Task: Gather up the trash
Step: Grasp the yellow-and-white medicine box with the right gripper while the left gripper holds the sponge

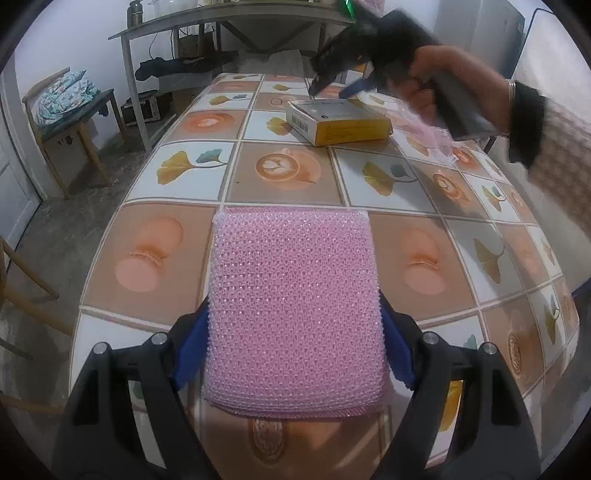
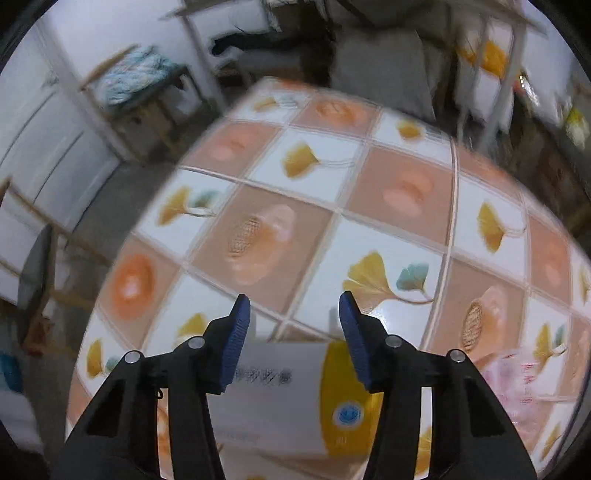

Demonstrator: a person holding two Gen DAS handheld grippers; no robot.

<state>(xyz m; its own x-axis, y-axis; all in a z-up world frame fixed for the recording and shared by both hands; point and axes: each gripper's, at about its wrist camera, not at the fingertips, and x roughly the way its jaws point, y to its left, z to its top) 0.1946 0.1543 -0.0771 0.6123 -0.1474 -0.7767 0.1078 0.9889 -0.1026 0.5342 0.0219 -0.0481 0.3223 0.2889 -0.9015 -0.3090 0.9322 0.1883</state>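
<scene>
L wrist view: left gripper is clamped on a pink mesh scrub pad, blue pads pressing its two sides at approx 8 and 4 o'clock of the frame. The pad sticks out fwd over the counter, which wears a tiled-print cloth w/ ginkgo leaves and coffee cups. At 1 o'clock lies a white-and-yellow carton, flat on the counter, barcode on its near end. Right gripper hangs at the carton's far edge, fingers spread; touching or just above, can't tell, as it's blurred. The person's right hand holds its grip. Just beside the carton, at 2 o'clock, is a crumpled pink plastic wrapper, partly hidden by that hand. Bkgd: wooden chair w/ folded floral fabric at 10 o'clock, metal table at 12.

R wrist view, heavily blurred: right gripper open, blue fingertips well apart, nothing between them. The carton sits below at 6 o'clock, white top w/ a yellow band and a blue round logo; printed text unreadable. Wrapper shows at 4 o'clock, near the carton. This view shows the carton's top face close up, which the L view gives only at an angle; it doesn't show the scrub pad or left gripper at all. The chair appears at 10 o'clock.
</scene>
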